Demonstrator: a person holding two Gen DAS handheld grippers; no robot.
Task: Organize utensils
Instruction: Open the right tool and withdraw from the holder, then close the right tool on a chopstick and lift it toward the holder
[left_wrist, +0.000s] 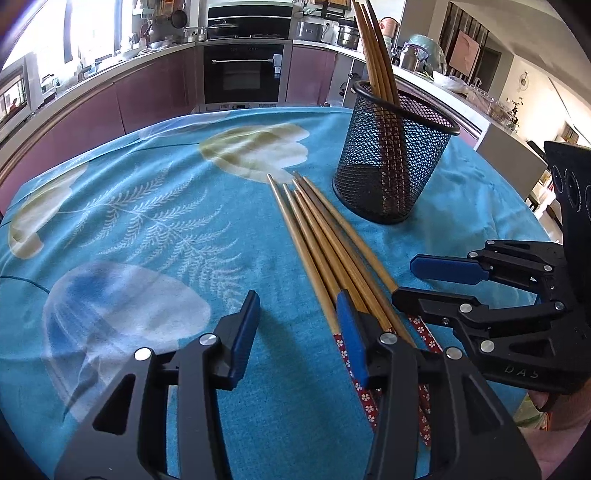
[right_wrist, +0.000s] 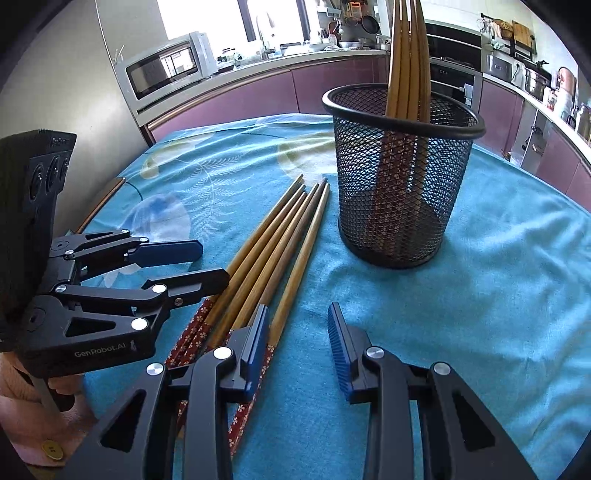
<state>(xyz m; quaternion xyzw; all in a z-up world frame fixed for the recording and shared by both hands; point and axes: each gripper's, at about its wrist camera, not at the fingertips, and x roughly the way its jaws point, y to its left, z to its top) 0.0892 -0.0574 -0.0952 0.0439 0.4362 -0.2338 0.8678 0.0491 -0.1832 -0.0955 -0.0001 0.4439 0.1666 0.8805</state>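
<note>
Bench (left_wrist: 155, 206): a surface that is wearing a teal cloth printed with pale leaves and ferns, and is carrying every item listed below.

Mesh holder (left_wrist: 395, 162): a black wire cup that is standing upright on the cloth, toward the far right side in the left wrist view.

Left tool (left_wrist: 299, 332): its two blue-padded fingers are standing partly apart above the cloth and are gripping nothing; its right finger is lying over the handle ends of the loose bundle, though actual contact cannot be told.

Right tool (right_wrist: 297, 343): its fingers are likewise standing partly apart with only bare cloth between them; its left finger is sitting over the patterned ends of the bundle, and the other is hanging over open cloth.

Loose chopsticks (left_wrist: 325, 240): about five wooden sticks that are lying side by side on the cloth just beside the holder, with their thin tips pointing away from both tools and their red, flower-patterned handles lying nearest the tools.

Stored chopsticks (left_wrist: 373, 55): several matching sticks that are standing in the holder, leaning together, with their patterned handles down and thin ends rising above the rim.
</note>
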